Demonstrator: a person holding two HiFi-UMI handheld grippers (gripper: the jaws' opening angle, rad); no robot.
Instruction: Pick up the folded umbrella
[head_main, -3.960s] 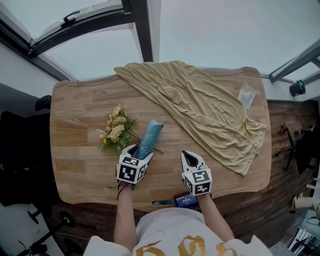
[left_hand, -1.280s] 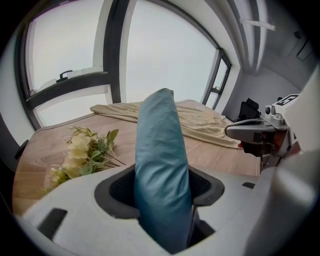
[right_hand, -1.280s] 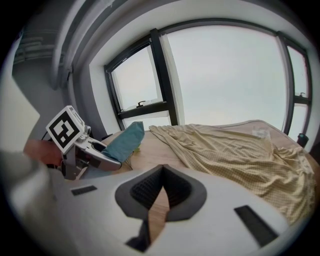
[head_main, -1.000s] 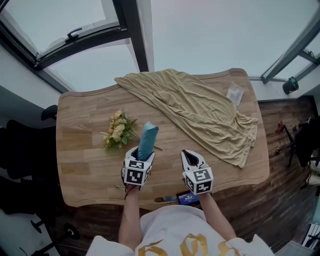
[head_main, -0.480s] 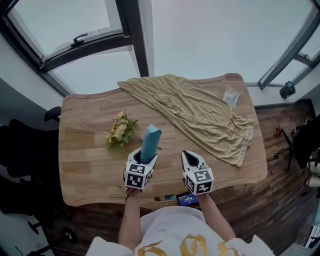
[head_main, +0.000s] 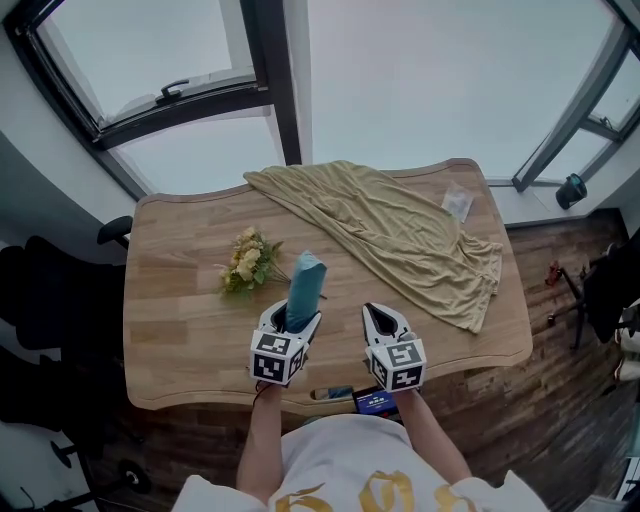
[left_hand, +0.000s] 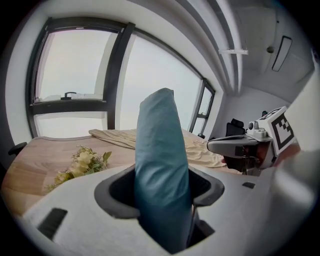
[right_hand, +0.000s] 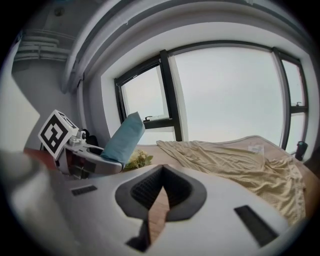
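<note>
My left gripper (head_main: 288, 322) is clamped on the folded umbrella (head_main: 304, 284), a teal roll in its sleeve that fills the space between my jaws, both pads pressing its sides. The umbrella sticks out past my fingertips and tilts upward, its free end raised toward the window and clear of the wooden table (head_main: 172, 300). Seen from my right gripper (right_hand: 161, 194), the roll slants up out of the left one, with nothing under its tip but air. That right gripper holds nothing: its jaws are drawn together, with only a thin slit of tabletop showing between them, and it hangs just beside my left one over the table's near edge. Beyond the umbrella a small bunch of yellow flowers (head_main: 246, 263) lies on the wood, and a rumpled tan cloth (head_main: 400, 235) spreads across the far right of the table
</note>
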